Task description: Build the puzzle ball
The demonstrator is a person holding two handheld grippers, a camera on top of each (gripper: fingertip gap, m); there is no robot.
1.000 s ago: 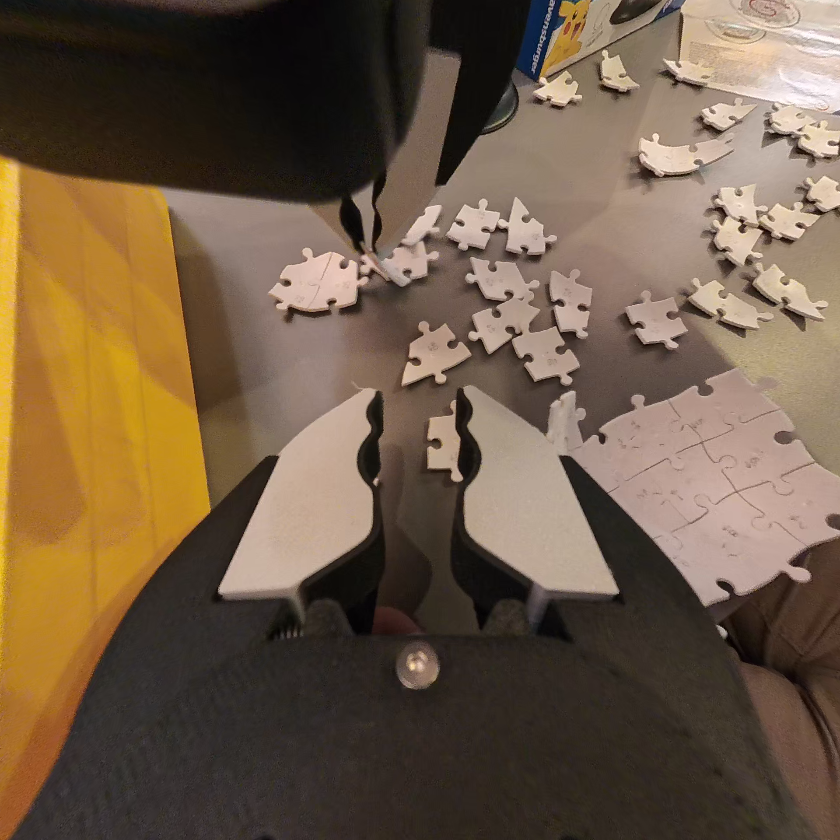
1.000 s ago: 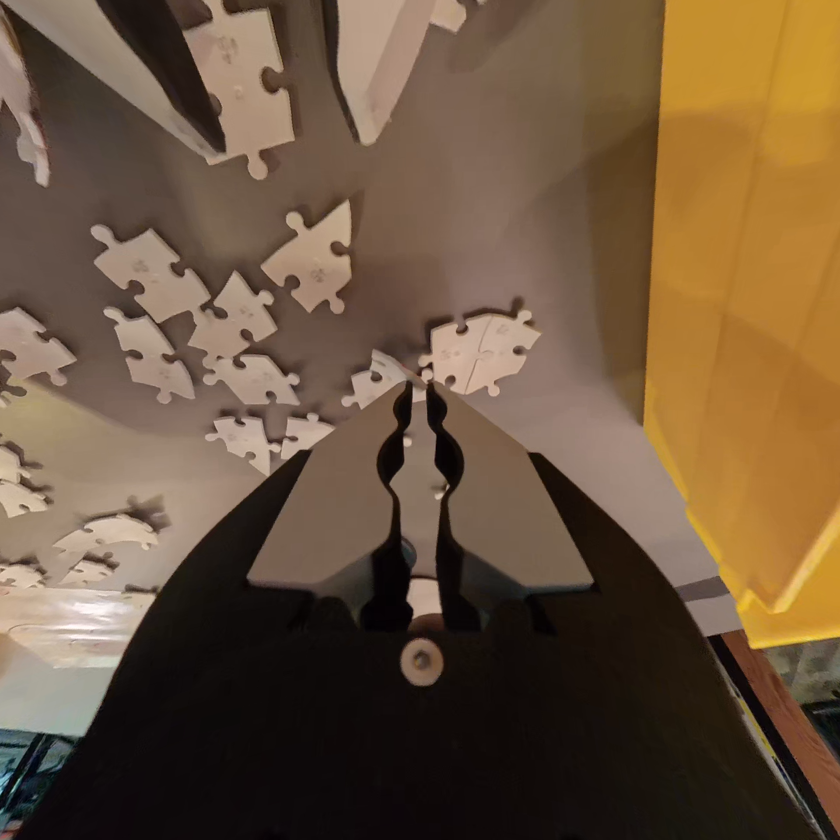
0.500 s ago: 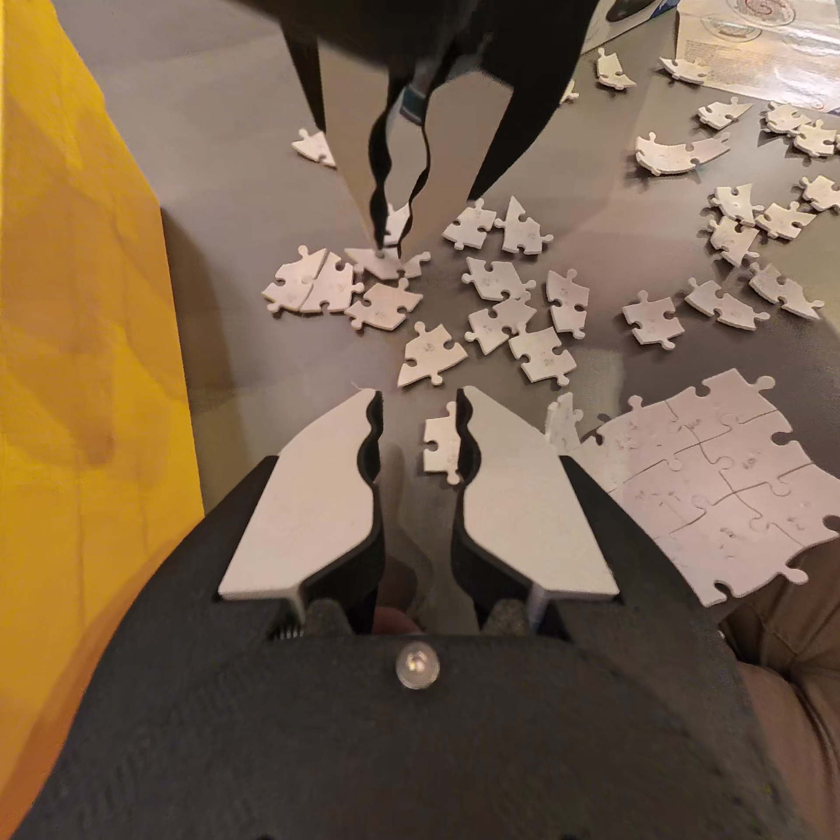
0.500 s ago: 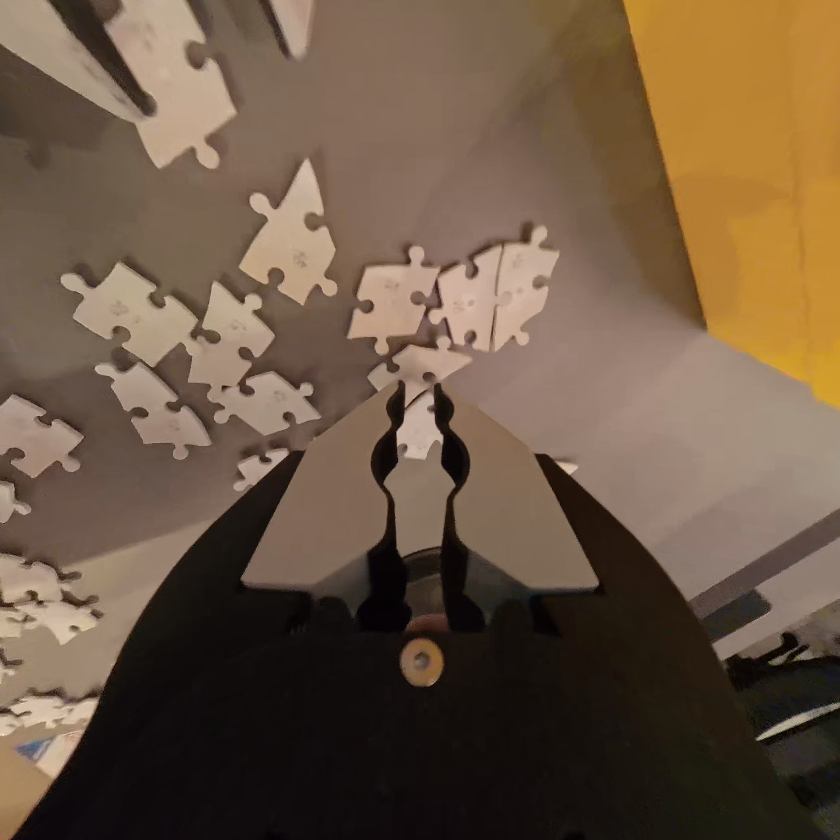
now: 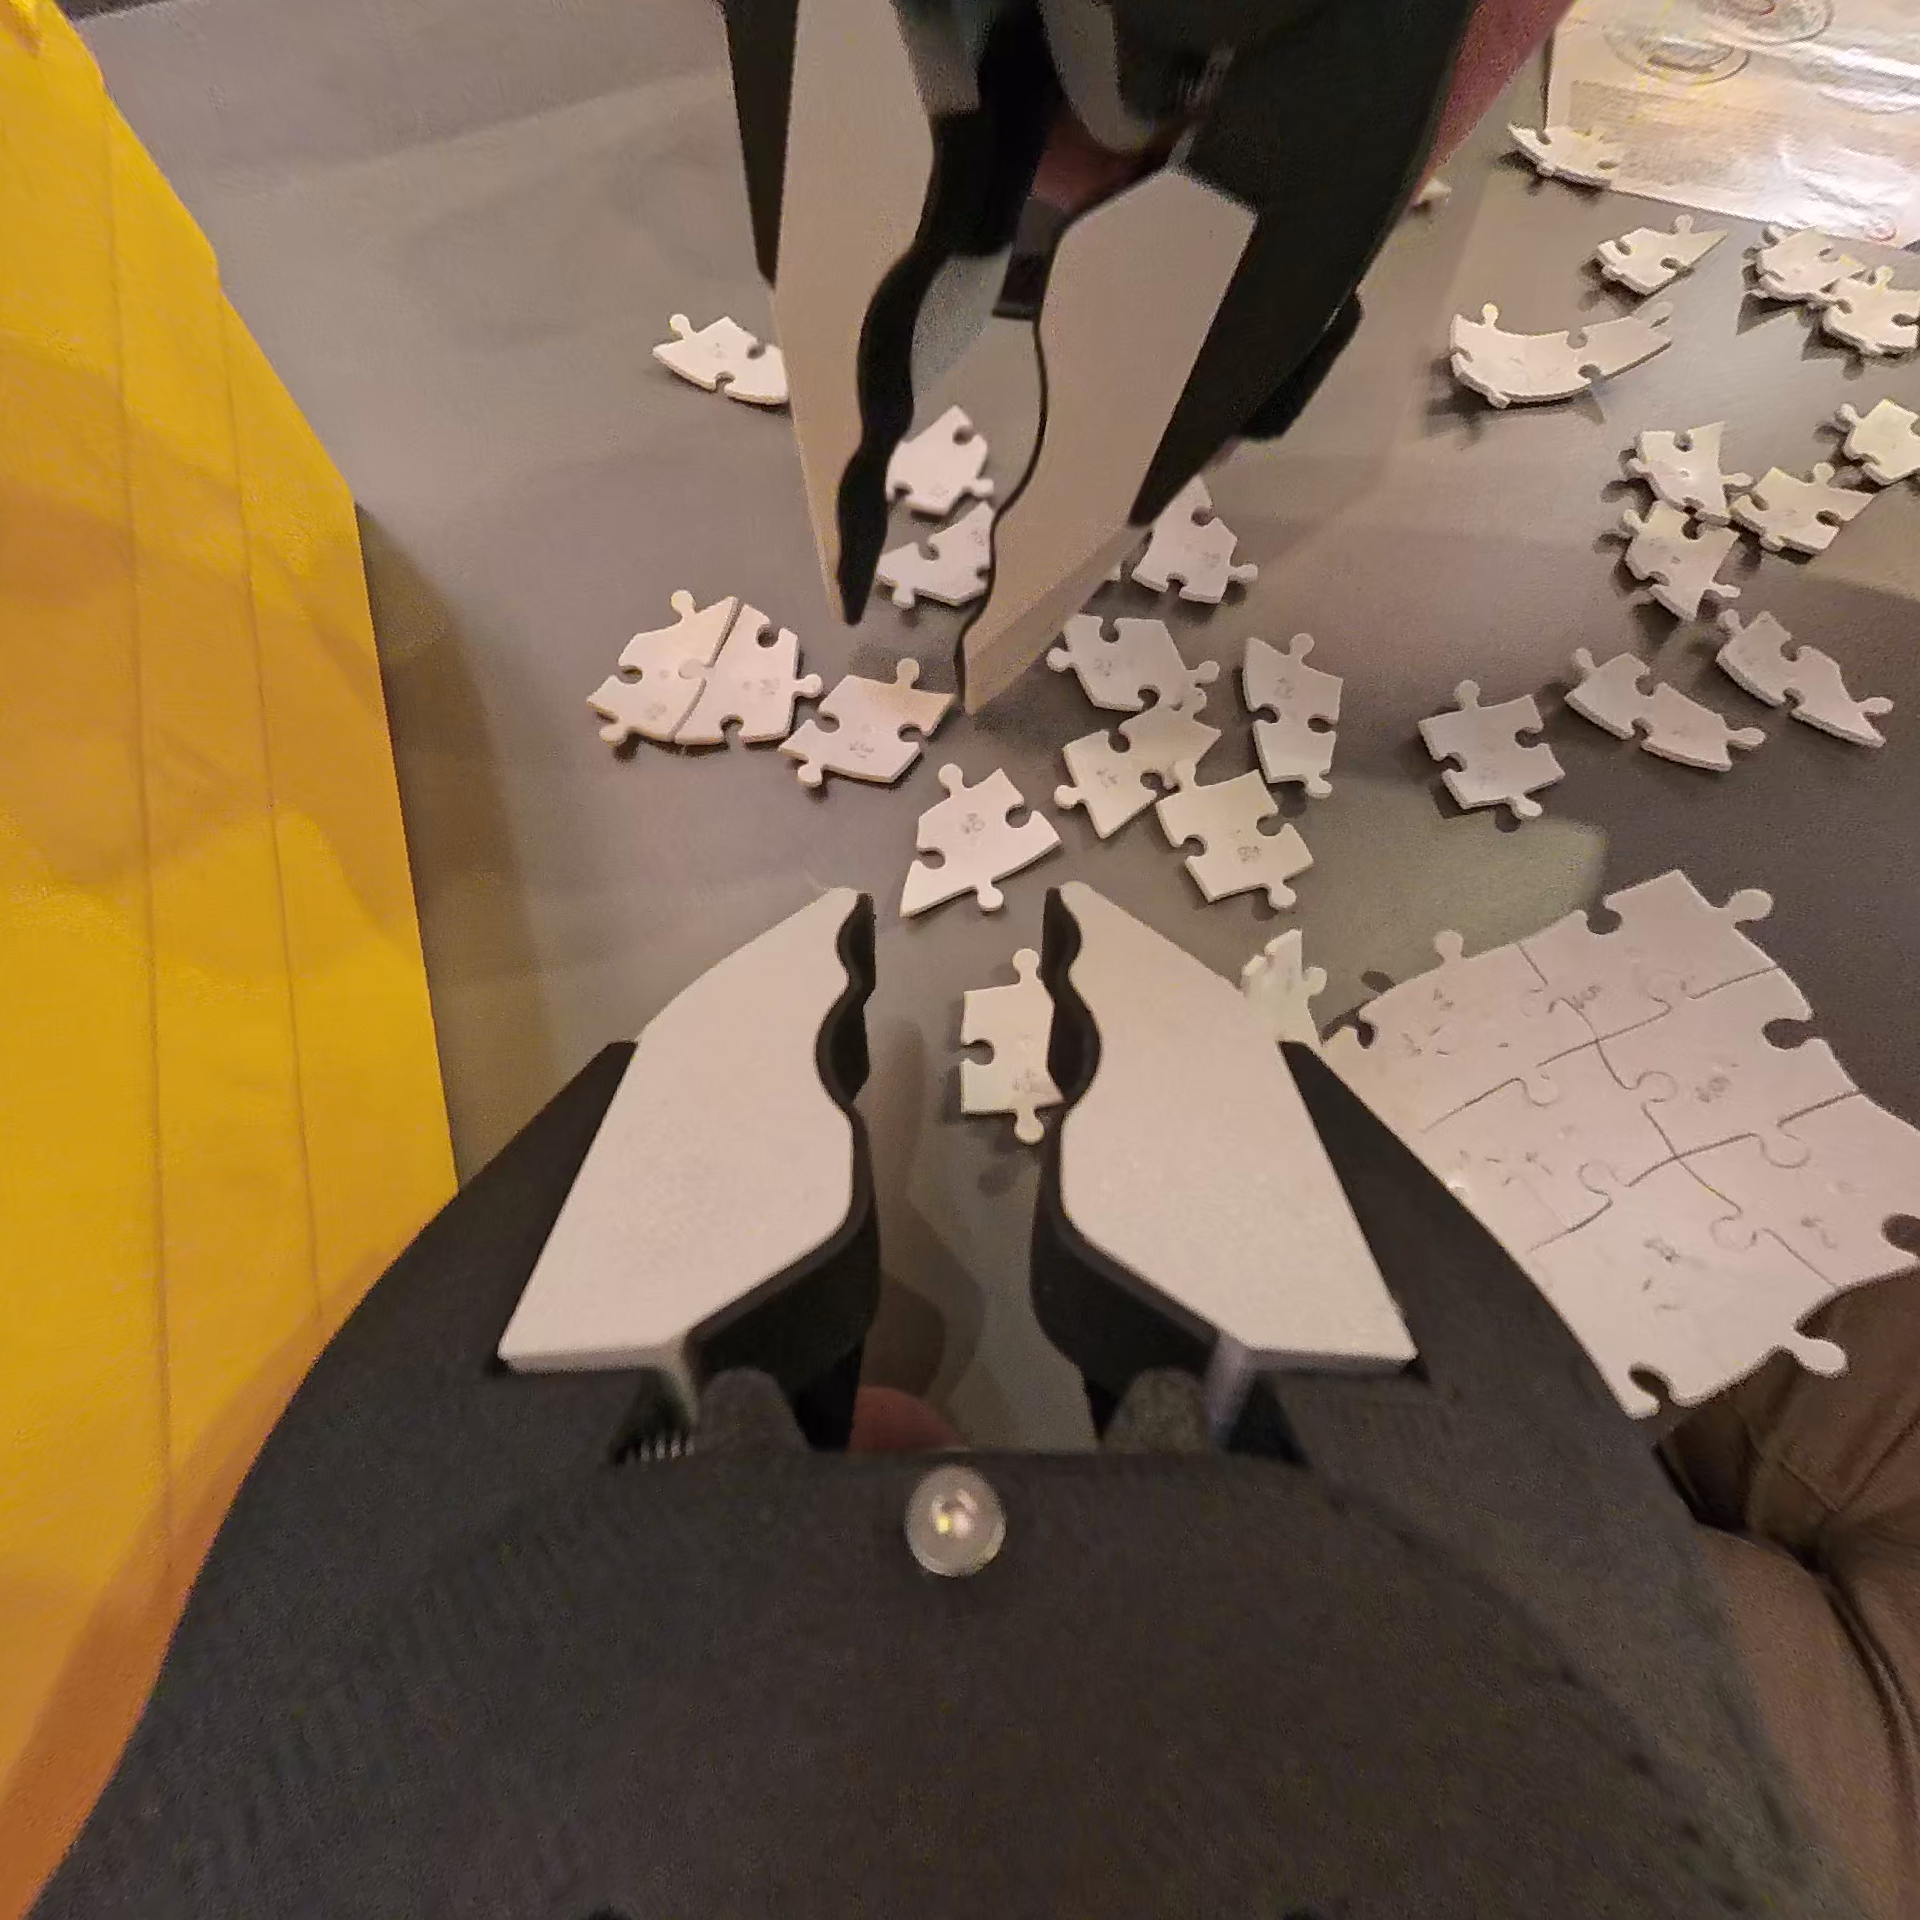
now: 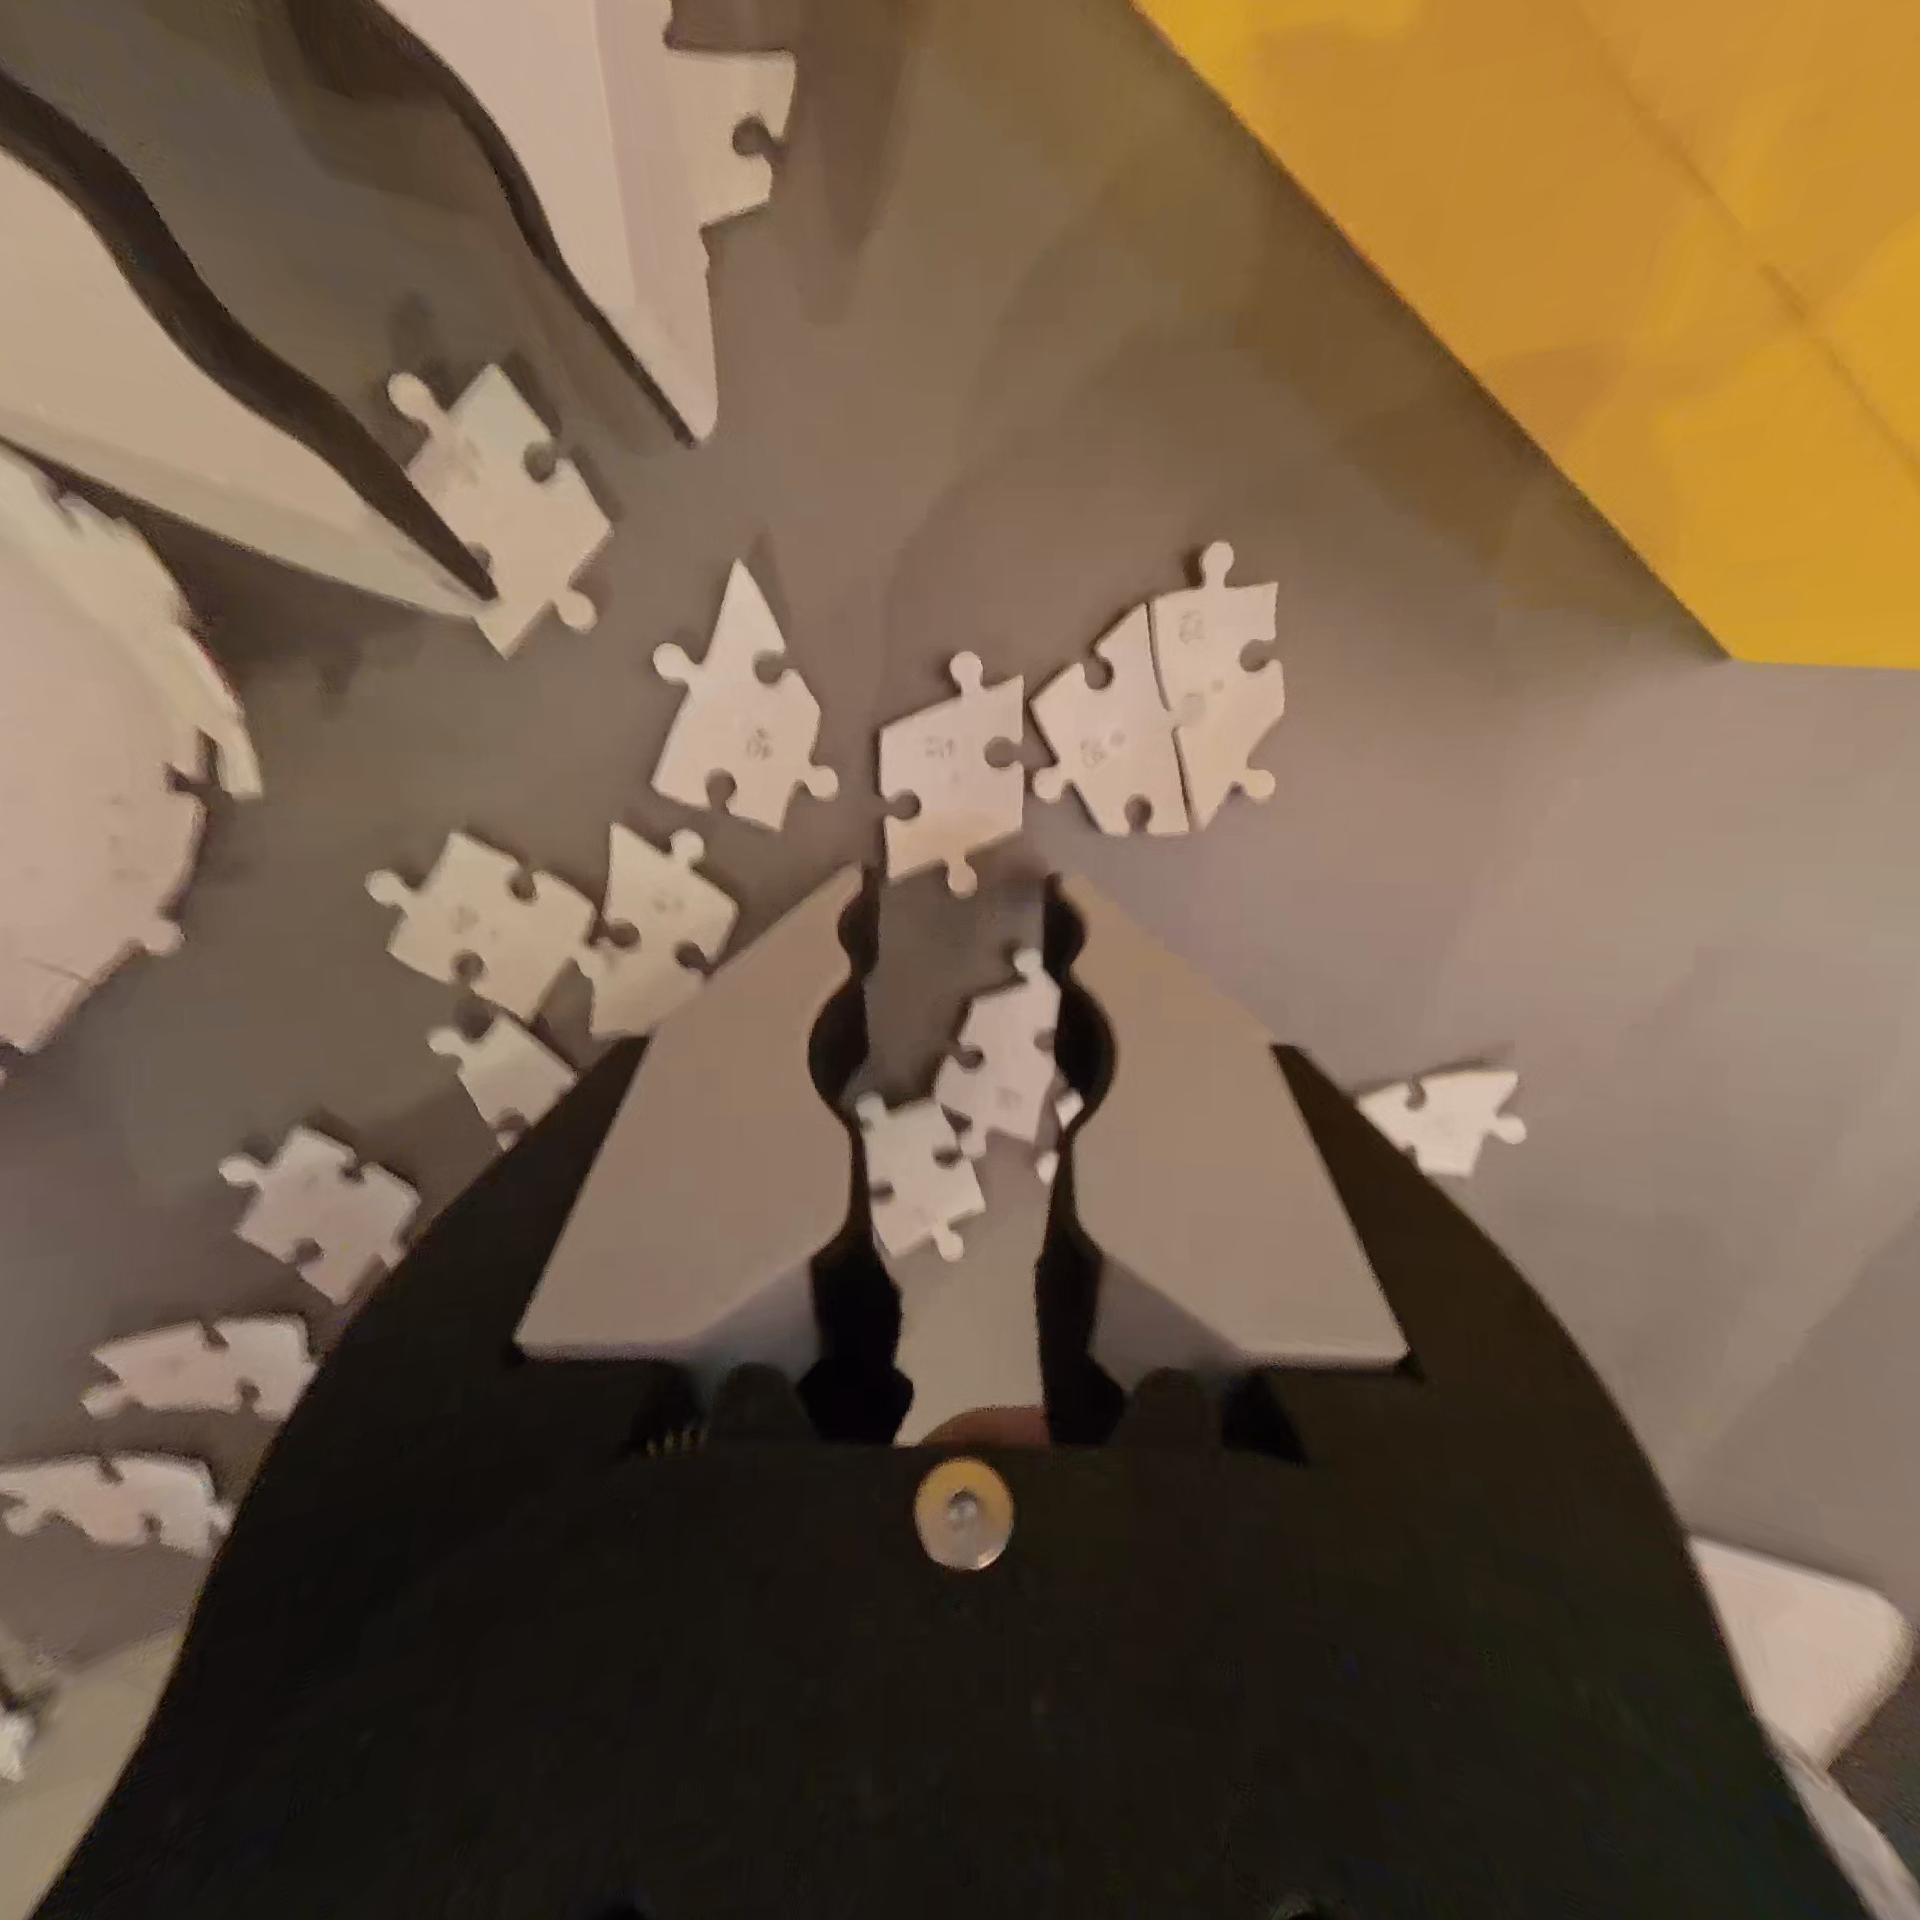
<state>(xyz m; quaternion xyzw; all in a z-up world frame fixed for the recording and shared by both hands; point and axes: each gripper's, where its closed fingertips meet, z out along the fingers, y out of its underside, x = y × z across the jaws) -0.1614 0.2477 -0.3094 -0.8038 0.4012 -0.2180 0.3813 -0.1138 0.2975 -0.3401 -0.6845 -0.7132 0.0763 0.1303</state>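
Several white puzzle pieces lie face down on the grey table (image 5: 582, 935). A joined pair (image 5: 701, 675) lies near the yellow bin, with a single piece (image 5: 868, 722) touching its right side; both show in the right wrist view, the pair (image 6: 1164, 717) and the single piece (image 6: 951, 779). My right gripper (image 5: 909, 655) (image 6: 958, 888) is open and empty, its tips just above that single piece. My left gripper (image 5: 956, 909) is open and low over the table, with a loose piece (image 5: 1003, 1049) lying flat between its fingers. An assembled curved panel (image 5: 1621, 1122) lies to its right.
A yellow bin (image 5: 156, 831) (image 6: 1558, 260) stands along the left side of the table. More loose pieces (image 5: 1683, 520) are spread at the back right, near a paper sheet (image 5: 1714, 114). A brown sleeve (image 5: 1808, 1475) shows at the lower right. The left gripper's tips are roughly 8 centimetres from the right gripper's.
My right gripper has let go of the single piece beside the joined pair, opened wider and drawn back a little. My left gripper has hardly moved.
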